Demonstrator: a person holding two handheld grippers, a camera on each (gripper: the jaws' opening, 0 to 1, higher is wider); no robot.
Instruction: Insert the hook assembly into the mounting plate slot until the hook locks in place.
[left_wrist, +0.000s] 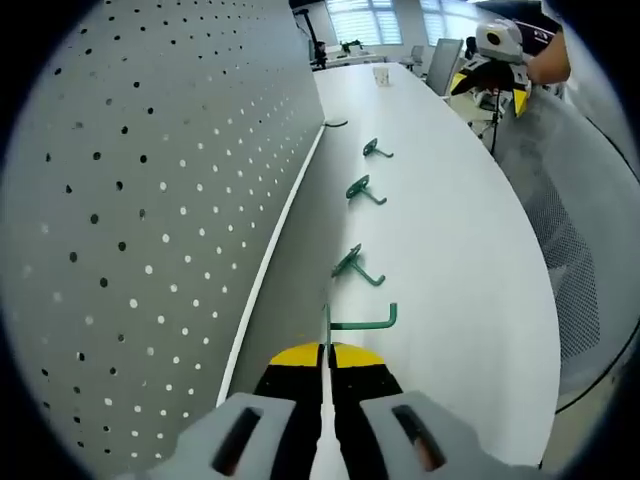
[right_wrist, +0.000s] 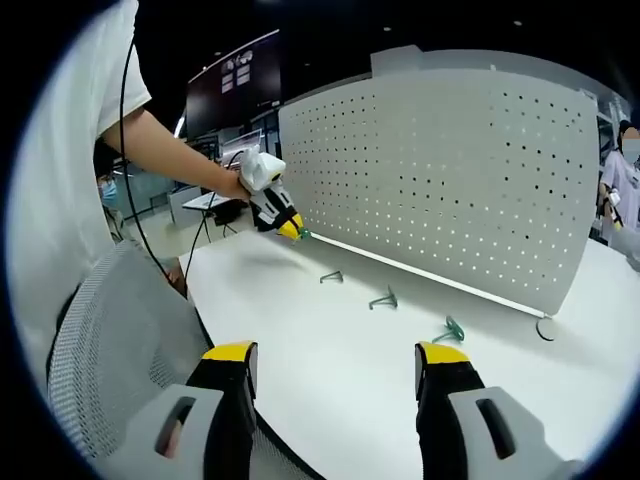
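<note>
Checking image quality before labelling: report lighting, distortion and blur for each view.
Left gripper view: bright, even light; fisheye bends the pegboard and white table edge; the green hook held in the left gripper is sharp. Right gripper view: dark ceiling above, bright table, soft shadows under the loose hooks; right gripper sharp.

We read no text anywhere; dark wall screen (right_wrist: 232, 85) behind pegboard (right_wrist: 450, 180) carries marks too small to read.

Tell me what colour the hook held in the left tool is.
Green; the hook shows best in the left gripper view.
</note>
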